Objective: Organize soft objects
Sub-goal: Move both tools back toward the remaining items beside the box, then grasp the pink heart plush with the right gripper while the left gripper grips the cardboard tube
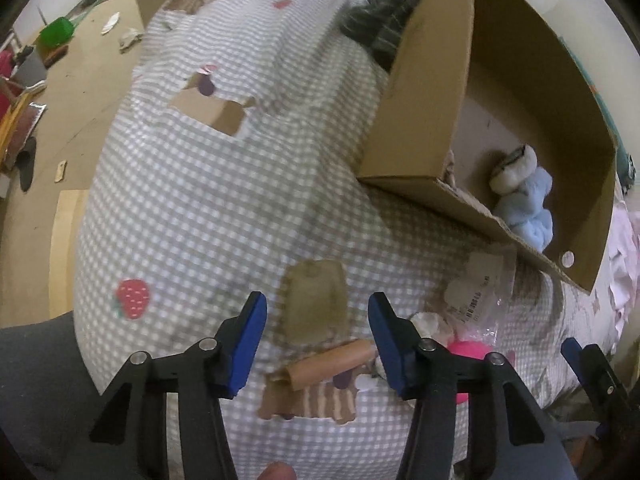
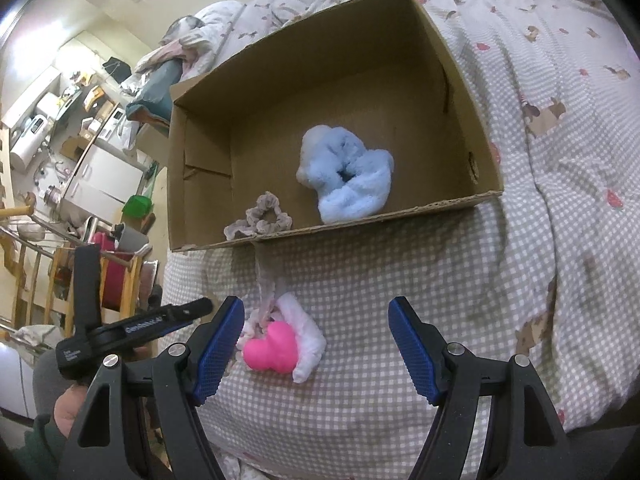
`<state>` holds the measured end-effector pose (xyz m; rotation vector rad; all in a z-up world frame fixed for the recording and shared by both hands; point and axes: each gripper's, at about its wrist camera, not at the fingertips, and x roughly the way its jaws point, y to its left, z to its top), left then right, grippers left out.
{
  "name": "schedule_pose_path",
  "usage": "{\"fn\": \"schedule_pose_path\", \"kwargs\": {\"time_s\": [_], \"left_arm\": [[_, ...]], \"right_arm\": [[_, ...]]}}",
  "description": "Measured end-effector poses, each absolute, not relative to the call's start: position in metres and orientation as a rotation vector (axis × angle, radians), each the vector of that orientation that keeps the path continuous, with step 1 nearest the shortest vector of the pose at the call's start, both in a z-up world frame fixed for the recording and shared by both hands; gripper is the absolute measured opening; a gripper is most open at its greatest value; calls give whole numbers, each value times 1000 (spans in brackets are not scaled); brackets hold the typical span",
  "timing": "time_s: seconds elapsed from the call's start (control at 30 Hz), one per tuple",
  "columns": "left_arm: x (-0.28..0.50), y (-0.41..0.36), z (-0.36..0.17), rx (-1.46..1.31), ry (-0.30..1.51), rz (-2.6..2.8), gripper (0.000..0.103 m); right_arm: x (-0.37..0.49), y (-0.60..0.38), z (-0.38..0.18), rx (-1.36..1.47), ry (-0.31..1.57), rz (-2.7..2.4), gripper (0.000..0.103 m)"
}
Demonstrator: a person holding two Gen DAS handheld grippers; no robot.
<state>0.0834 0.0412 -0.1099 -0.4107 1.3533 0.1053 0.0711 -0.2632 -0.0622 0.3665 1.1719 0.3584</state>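
An open cardboard box [image 2: 400, 216] lies on a checked bedspread [image 2: 400, 300]. Inside it are a fluffy light-blue scrunchie [image 2: 346, 176] and a smaller grey-beige scrunchie [image 2: 262, 216]. The left wrist view shows the box [image 1: 432, 92] with the blue scrunchie [image 1: 530, 208] and a white-and-dark soft item [image 1: 514, 168]. A pink heart-shaped soft toy [image 2: 272, 348] on a white scrunchie [image 2: 308, 334] lies on the bed in front of the box, just right of my right gripper's left finger. My right gripper [image 2: 316, 344] is open and empty. My left gripper [image 1: 316, 340] is open and empty over the bedspread; the pink toy [image 1: 466, 352] shows behind its right finger.
A clear packet with a label [image 1: 476, 292] lies on the bed near the box. A grey fuzzy item [image 1: 380, 12] lies behind the box. Pink clothing [image 1: 624, 256] lies at the right. The bed edge drops to a cluttered floor [image 1: 60, 100] on the left.
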Motion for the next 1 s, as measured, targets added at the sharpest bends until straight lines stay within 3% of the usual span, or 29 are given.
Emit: {"fn": "schedule_pose_path", "kwargs": {"time_s": [0.1, 0.17, 0.47, 0.63, 1.0], "left_arm": [[88, 35, -111, -399, 1351, 84, 49], [92, 30, -113, -379, 1356, 84, 39], [105, 16, -121, -272, 1358, 111, 13], [106, 22, -107, -318, 1302, 106, 9], [71, 30, -22, -344, 1184, 1, 9]], "right_arm": [[72, -260, -64, 356, 1177, 365, 79], [72, -258, -64, 356, 1181, 368, 79], [72, -258, -66, 343, 1188, 354, 79], [73, -259, -67, 343, 1190, 346, 79], [73, -263, -74, 400, 1213, 354, 79]]}}
